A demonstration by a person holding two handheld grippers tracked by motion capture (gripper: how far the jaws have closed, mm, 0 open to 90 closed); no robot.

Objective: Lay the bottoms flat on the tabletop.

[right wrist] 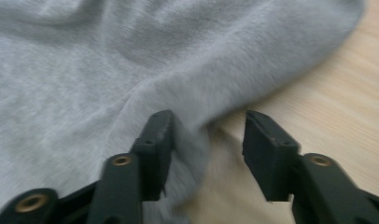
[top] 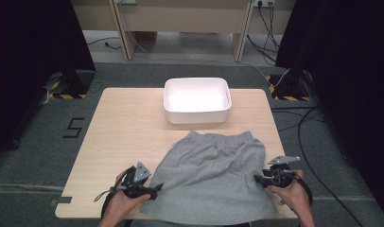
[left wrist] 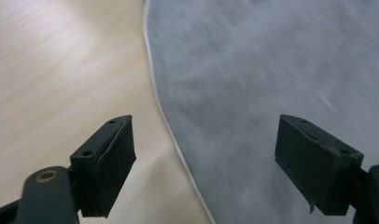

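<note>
A grey garment with an elastic waistband (top: 209,170) lies flat on the near half of the wooden table (top: 128,127), its lower hem hanging over the front edge. My left gripper (top: 154,191) sits at the garment's lower left corner. In the left gripper view its jaws (left wrist: 204,123) stand wide open over the cloth's white-stitched edge (left wrist: 271,60), holding nothing. My right gripper (top: 258,178) is at the garment's right edge. In the right gripper view its jaws (right wrist: 208,116) stand apart, with a fold of the grey cloth (right wrist: 108,70) lying against the left one and not pinched.
A white rectangular bin (top: 197,116) stands at the far middle of the table, just beyond the waistband. Bare wood (left wrist: 61,60) lies left of the garment, and a narrow strip (right wrist: 327,93) to its right. Cables run across the floor to the right.
</note>
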